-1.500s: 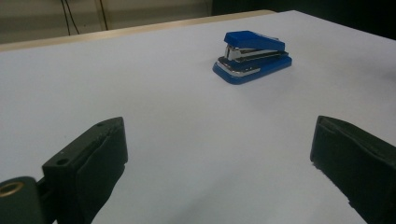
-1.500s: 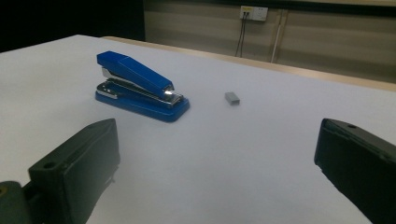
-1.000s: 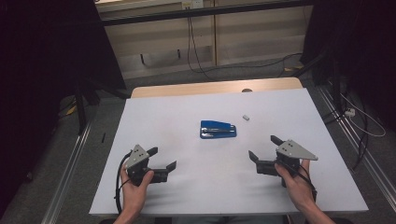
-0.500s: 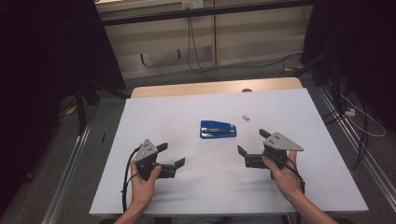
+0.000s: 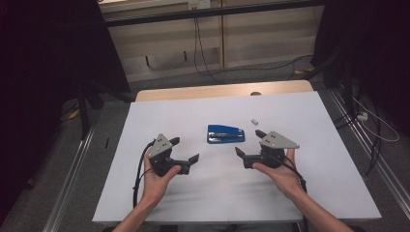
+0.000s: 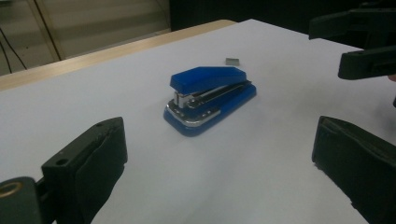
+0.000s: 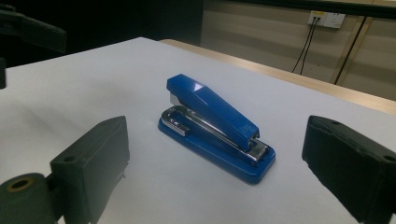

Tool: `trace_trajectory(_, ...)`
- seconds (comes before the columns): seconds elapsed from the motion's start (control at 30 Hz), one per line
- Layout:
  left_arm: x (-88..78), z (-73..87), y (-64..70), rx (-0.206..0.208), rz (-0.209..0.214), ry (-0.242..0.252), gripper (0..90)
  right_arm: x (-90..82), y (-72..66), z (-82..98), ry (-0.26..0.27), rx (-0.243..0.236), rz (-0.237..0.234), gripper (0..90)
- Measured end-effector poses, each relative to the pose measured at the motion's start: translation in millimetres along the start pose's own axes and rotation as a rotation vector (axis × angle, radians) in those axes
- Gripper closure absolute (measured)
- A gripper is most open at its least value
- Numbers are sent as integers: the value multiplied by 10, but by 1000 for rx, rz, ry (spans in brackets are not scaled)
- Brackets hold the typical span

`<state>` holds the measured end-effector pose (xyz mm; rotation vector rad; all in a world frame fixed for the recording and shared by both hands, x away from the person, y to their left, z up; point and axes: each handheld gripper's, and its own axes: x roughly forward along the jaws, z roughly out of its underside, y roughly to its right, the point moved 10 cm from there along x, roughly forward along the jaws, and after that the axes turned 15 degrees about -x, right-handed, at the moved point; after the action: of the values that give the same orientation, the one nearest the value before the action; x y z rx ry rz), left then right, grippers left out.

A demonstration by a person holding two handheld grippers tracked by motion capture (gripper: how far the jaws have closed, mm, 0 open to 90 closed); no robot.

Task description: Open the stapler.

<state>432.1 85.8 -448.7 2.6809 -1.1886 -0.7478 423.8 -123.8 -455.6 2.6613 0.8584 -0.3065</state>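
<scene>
A blue stapler (image 5: 226,134) lies flat on the white table top, with a small grey staple block (image 5: 255,120) behind it to the right. My left gripper (image 5: 184,149) hovers open just left of and nearer than the stapler, jaws pointing toward it. My right gripper (image 5: 248,142) mirrors it on the right side; its jaws have just been closing a little, stand wide, and have nothing between them. The left gripper view frames the stapler (image 6: 210,98) beyond its jaws. From the right gripper view the stapler (image 7: 215,123) also lies ahead, untouched.
The white sheet (image 5: 309,193) covers the table except a wooden strip (image 5: 217,92) at the far edge. Cables trail on the floor (image 5: 377,130) to the right, and metal rails (image 5: 72,183) run along the left side.
Both hands have moved inward and forward, bringing the two grippers closer to the stapler from either side. The stapler and the staple block have not moved.
</scene>
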Motion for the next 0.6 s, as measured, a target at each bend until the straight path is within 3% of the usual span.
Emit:
trace_trajectory(0.3, 137, -69, -83, -16, -25, -4, 40, 144, 7, -79, 6, -10, -3, 95)
trace_trajectory(0.47, 176, -82, -106, -19, -9, -7, 40, 236, 21, -150, 17, -7, -3, 93)
trace_trajectory(0.6, 222, -96, -176, -21, -27, -2, 40, 327, 29, -149, 31, 0, -9, 142)
